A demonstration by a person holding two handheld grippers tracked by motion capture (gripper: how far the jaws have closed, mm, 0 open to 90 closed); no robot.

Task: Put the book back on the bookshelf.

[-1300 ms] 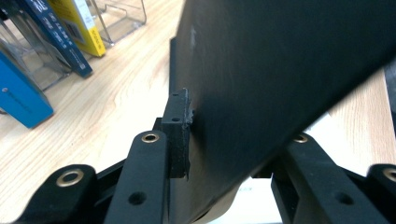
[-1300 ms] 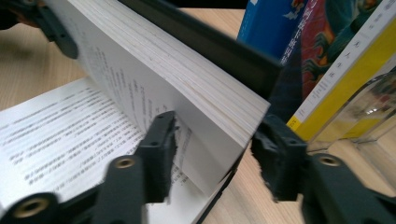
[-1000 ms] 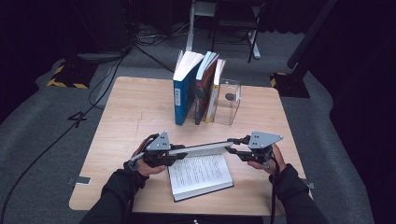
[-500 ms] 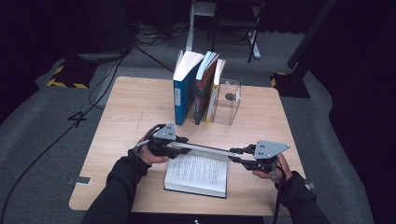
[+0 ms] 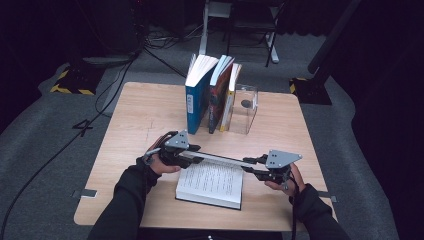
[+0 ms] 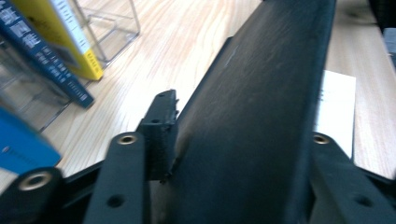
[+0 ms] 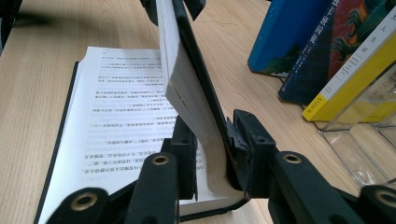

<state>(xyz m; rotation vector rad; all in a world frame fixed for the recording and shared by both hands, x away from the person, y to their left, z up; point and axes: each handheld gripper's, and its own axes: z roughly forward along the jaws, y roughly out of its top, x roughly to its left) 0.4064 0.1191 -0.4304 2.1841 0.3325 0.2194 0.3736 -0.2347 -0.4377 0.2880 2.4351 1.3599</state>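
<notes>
Near the desk's front edge, the right gripper clamps the open book's raised half; left gripper's jaws, just opening, flank its matte black cover.

table: we see bare light wood | books: we count three upright near the far edge, blue, dark red-spined, yellow-spined, leaning together | clear box: touching the yellow one's right side | floor: grey carpet, cables, hazard-striped blocks
</notes>
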